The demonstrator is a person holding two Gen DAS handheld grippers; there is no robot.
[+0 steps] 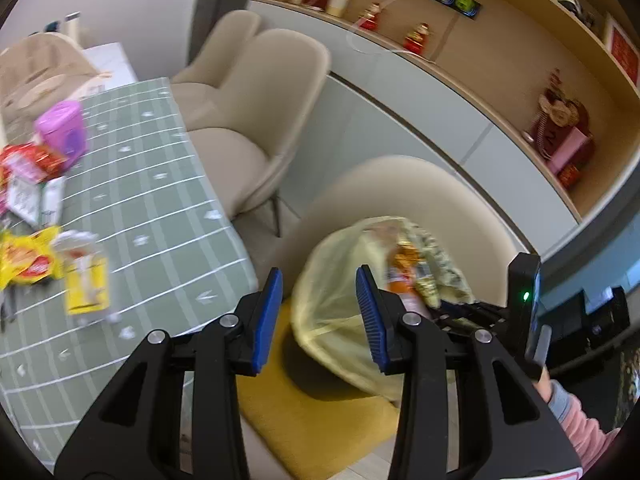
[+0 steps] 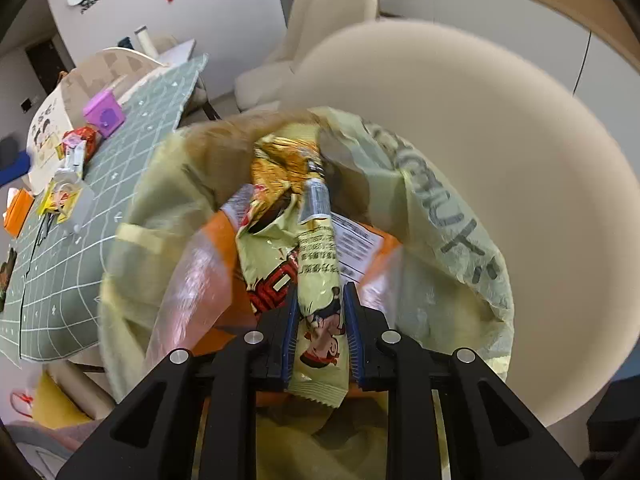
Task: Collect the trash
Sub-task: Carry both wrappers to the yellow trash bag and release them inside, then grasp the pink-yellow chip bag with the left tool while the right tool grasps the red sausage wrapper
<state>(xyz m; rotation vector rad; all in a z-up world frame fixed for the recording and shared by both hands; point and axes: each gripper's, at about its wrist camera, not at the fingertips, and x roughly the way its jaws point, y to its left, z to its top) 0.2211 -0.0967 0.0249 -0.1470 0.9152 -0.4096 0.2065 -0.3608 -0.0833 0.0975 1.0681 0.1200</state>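
Note:
A pale yellow trash bag (image 1: 340,292) (image 2: 448,216) sits open on a beige chair with a yellow cushion (image 1: 316,412). My right gripper (image 2: 318,328) is shut on a yellow-green snack wrapper (image 2: 316,280) and holds it over the bag's mouth, above an orange wrapper (image 2: 224,248) and a gold one (image 2: 280,164) inside. My left gripper (image 1: 318,312) is open and empty, just left of the bag near the table edge. More wrappers (image 1: 36,256) (image 2: 64,196) lie on the green checked table (image 1: 160,208).
A purple box (image 1: 64,128) (image 2: 103,114) and red packets (image 1: 32,160) stand further back on the table. Beige chairs (image 1: 256,112) line the table's right side. A grey cabinet with shelved ornaments (image 1: 416,36) runs along the wall.

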